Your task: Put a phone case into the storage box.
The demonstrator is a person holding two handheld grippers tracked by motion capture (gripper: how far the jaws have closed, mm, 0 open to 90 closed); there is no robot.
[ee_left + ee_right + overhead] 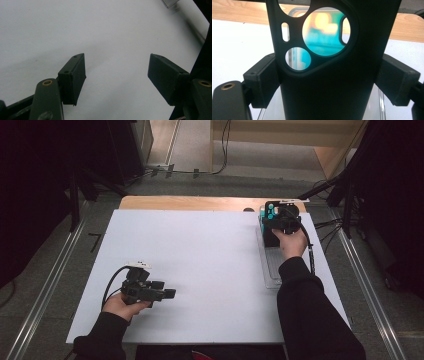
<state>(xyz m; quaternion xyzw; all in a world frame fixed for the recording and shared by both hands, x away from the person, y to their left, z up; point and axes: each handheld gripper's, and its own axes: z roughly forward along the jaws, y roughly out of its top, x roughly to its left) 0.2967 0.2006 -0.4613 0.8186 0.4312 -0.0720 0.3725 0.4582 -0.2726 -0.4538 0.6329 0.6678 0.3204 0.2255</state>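
Note:
A black phone case [332, 95] with round camera cut-outs stands upright between the jaws of my right gripper [329, 82], whose pads press on its two sides. From above, that gripper [285, 220] holds the case [274, 215] over the far end of a clear tray [270, 270] at the right of the white board. Something teal [324, 45] shows blurred through the cut-outs. My left gripper [170, 293] rests low near the board's front left. Its jaws [116, 72] stand wide apart over bare white surface with nothing between them.
The white board [200, 260] lies on a wooden table [190, 202] whose far edge shows beyond it. A teal item [263, 217] sits at the tray's far end. Dark stands and cables [330, 225] flank the table on the right.

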